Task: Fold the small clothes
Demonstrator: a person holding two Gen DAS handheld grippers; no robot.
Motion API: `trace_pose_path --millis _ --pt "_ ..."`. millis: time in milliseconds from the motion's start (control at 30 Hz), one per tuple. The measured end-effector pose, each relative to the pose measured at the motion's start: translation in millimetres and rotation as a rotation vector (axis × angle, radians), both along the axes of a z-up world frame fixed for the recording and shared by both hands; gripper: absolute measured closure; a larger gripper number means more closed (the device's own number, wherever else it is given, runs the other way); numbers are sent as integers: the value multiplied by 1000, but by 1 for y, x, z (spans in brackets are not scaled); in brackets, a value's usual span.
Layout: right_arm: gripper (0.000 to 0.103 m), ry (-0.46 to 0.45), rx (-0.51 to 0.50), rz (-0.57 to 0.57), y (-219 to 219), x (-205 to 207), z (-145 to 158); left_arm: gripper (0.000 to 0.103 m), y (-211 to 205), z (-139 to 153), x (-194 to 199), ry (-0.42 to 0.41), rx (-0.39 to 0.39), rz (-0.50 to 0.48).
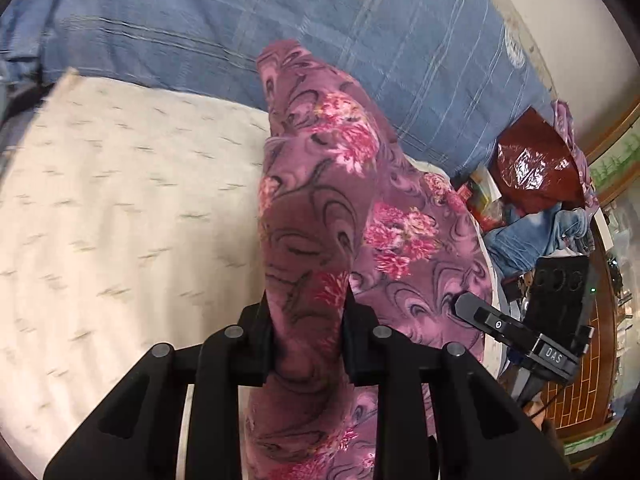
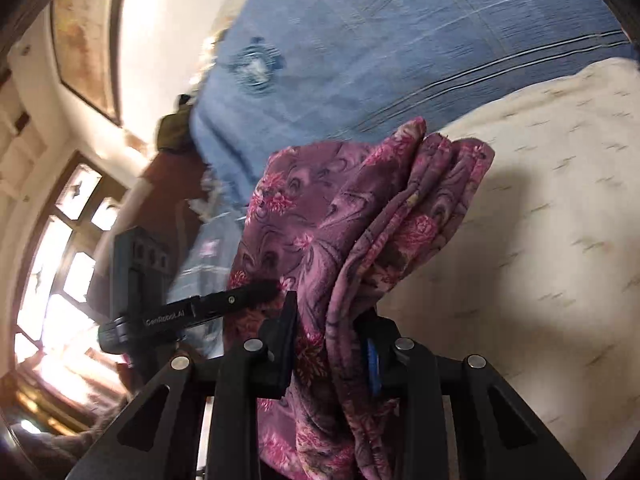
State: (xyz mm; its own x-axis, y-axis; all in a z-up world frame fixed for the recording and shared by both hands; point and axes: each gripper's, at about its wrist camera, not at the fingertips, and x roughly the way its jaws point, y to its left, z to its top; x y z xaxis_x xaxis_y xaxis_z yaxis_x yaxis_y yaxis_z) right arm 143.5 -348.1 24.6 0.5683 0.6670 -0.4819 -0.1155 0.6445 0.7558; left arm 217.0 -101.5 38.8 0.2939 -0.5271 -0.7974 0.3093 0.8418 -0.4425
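Both grippers had hold of the same garment point(image 1: 320, 184), a purple floral piece of soft, fleecy-looking cloth. The left gripper point(image 1: 307, 332) had its jaws drawn in on a thick bunch of it, the cloth filling the gap and spilling below the fingers. The right gripper point(image 2: 329, 340) was likewise closed on a wad of several layers, with a blue pad just visible on its right-hand finger. The garment was lifted clear, above the near part of the cream sheet point(image 1: 120, 208), which lay over a blue blanket point(image 1: 280, 20) toward the far edge of the bed; from these views I could not tell whether any lower hem still touched the sheet. Judgement: light and fully limp, no stiffness to hold a crease, so it would sag and drape from whatever points were pinched. The nap looked grippy rather than slippery, so slip from the jaws seemed unlikely. The bunched holds would hide the edges; a cleaner fold would likely need grips at two corners or along one seam, single layer where possible. Clutter point(image 1: 532, 168) sat off the bed's right edge, well apart from the work.
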Motion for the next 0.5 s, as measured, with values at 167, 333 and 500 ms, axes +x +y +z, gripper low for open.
trace_pose_path --millis 167,333,500 --pt "71 51 -19 60 43 -4 -16 78 45 -27 -22 57 60 64" --pt "60 172 -165 54 71 0 -68 48 68 -84 -21 98 169 91" --pt "55 202 -96 -45 43 -7 -64 48 85 -49 -23 10 152 63"
